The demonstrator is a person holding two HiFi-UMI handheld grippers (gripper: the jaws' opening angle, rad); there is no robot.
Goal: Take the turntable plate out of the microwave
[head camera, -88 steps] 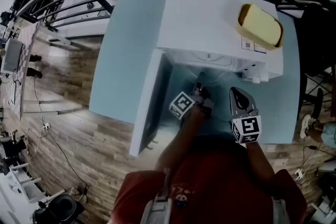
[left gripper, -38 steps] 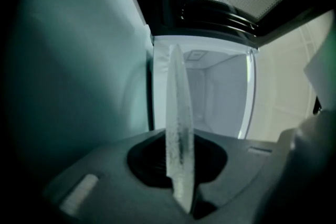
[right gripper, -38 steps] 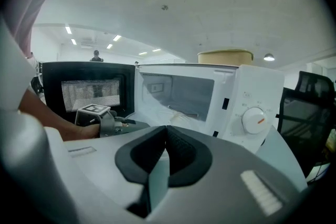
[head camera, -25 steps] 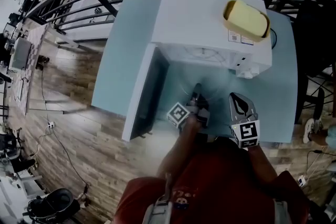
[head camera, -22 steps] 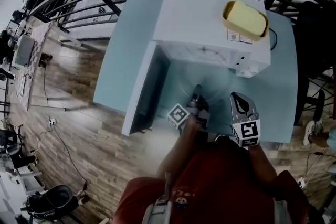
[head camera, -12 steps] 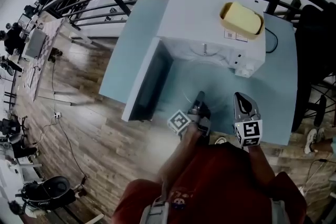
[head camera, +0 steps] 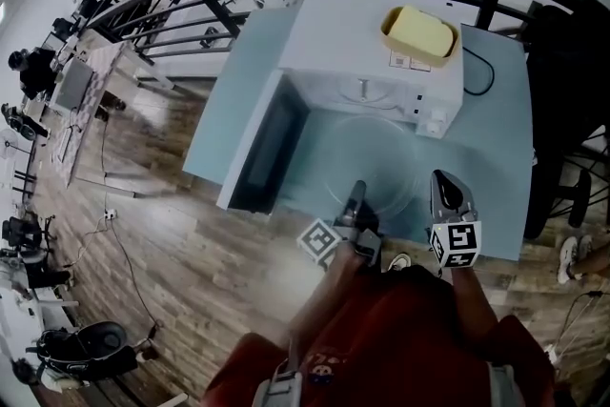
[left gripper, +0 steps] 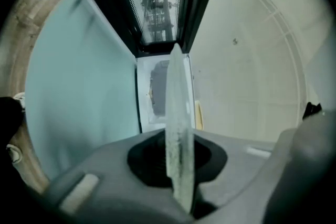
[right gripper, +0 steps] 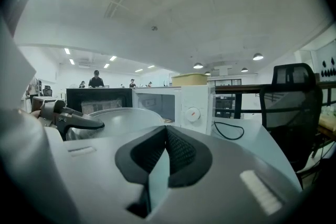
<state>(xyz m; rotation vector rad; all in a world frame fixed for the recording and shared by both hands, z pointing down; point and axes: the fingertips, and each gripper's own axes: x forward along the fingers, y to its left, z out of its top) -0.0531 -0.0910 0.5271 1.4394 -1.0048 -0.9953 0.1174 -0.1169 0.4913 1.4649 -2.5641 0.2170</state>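
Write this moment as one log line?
left tool: shut on turntable plate, outside microwave | right tool: shut, empty | door: open

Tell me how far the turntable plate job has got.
Done: the door of the microwave stands open, and the turntable plate is out of the cavity, above the table. In hand: the left gripper is shut on its rim; the right gripper is shut, empty. Left: probably setting the plate down.

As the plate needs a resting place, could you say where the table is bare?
Bare table lies left of the open door and at the front right corner. Before the microwave it is crowded: turntable plate, left hand-held gripper, right hand-held gripper.
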